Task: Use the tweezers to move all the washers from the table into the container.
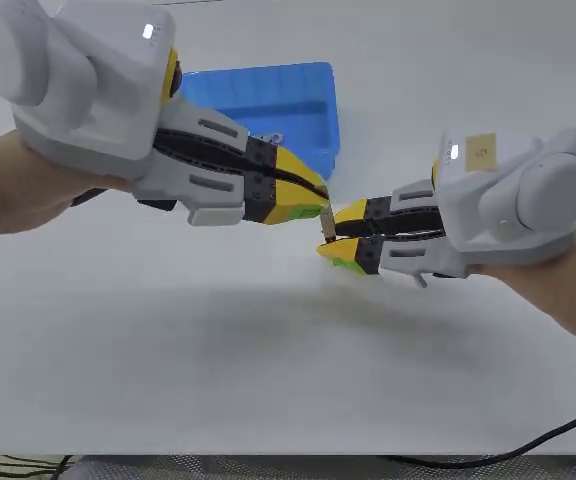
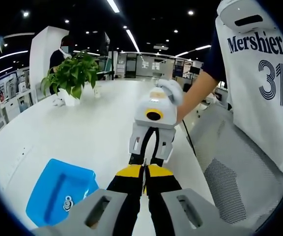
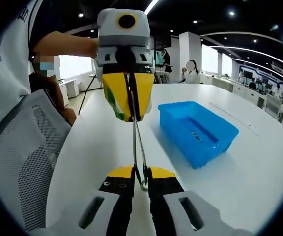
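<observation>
A: Nearest, see the white, yellow-tipped left gripper [image 1: 316, 200], pinched tight on slim metal tweezers [image 3: 136, 137]. And opposite?
B: Find the matching right gripper [image 1: 334, 238], likewise closed on the same tweezers, tip to tip above the white table [image 1: 268, 350].
A: Washers?
B: Spot small metal washers [image 2: 68, 202] inside the blue plastic container [image 1: 258, 78], just beyond both grippers.
A: Progress?
B: Seems well along, judging by those; cannot tell whether any remain outside.

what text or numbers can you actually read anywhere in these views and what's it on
"Mershier." is printed across the person's white jersey.
"31" is on the same jersey, under the name.
The tan label on the right gripper has a marking too blurred to read.
</observation>
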{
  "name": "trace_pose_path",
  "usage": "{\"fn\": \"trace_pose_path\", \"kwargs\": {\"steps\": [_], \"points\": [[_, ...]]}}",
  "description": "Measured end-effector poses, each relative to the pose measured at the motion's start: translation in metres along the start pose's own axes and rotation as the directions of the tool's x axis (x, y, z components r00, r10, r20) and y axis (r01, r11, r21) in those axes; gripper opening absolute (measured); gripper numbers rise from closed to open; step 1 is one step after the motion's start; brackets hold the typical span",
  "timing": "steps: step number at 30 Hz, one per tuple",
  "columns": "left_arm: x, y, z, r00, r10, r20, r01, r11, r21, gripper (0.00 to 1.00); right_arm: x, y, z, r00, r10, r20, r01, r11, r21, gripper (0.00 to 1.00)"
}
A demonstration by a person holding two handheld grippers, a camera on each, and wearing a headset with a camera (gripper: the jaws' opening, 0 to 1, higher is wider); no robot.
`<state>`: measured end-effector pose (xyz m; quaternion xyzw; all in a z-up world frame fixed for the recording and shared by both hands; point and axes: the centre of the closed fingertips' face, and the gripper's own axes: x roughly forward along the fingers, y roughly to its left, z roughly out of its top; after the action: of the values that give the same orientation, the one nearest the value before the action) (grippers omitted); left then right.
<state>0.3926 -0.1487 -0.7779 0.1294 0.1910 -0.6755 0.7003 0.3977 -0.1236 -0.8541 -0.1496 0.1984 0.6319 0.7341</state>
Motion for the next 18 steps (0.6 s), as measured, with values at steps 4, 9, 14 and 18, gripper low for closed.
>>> {"fn": "trace_pose_path", "kwargs": {"steps": [4, 9, 14, 18], "points": [[-0.0001, 0.0011, -0.0021, 1.0000, 0.002, -0.002, -0.002, 1.000, -0.002, 0.06, 0.0017, -0.0005, -0.0009, 1.0000, 0.001, 0.000, -0.001, 1.000, 0.004, 0.12], [0.0013, -0.0012, -0.0041, 1.0000, -0.004, -0.003, 0.004, 1.000, -0.009, 0.06, 0.0025, 0.0015, -0.0032, 1.0000, 0.006, -0.004, -0.006, 1.000, 0.007, 0.12], [0.0017, -0.0013, -0.0036, 1.0000, -0.005, -0.003, 0.005, 1.000, -0.013, 0.06, 0.0019, 0.0013, -0.0039, 1.0000, 0.006, -0.005, -0.005, 1.000, 0.013, 0.12], [0.0028, -0.0040, -0.0028, 0.9998, -0.014, -0.011, 0.014, 1.000, -0.005, 0.06, 0.0011, 0.0027, -0.0044, 0.9999, 0.014, -0.008, -0.014, 1.000, 0.023, 0.12]]}}
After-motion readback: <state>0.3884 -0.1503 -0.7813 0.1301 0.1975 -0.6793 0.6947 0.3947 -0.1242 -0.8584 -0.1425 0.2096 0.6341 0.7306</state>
